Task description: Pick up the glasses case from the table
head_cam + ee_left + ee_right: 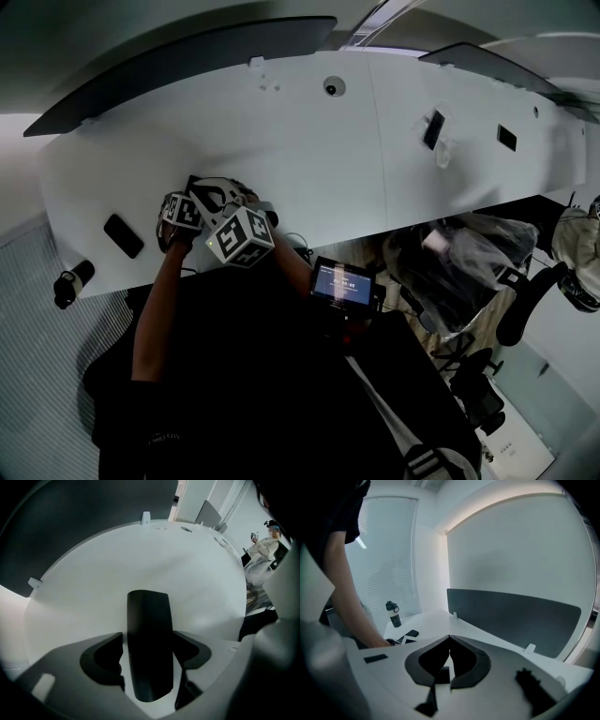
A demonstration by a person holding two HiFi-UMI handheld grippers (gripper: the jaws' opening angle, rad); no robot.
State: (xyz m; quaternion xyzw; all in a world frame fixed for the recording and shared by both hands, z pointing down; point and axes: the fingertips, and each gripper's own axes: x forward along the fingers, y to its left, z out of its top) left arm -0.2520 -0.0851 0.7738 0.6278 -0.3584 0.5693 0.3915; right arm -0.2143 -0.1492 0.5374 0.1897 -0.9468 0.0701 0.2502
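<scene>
Black oblong glasses case (147, 620), left gripper view: it lies flat on the white table (117, 573), set lengthwise between the jaws of your left gripper (149, 660). You have aimed that gripper straight down, so its jaws flank the case's long sides, ready for a pinch across the narrow width.
Left tongs, same view: spread wide and astride the case. A strip of table shows beside the right jaw, so by my reading nothing is clamped yet.
Head view: your left gripper (208, 202) covers the case, close to the table's near edge (281, 239). A flat dark slab (123, 235) and a dark bottle (70, 281) sit well apart to the left.
Right gripper view: your right gripper (450, 639) hangs above the table, apparently parked out of the way. Its jaws are brought together with the tips meeting and nothing in them.
</scene>
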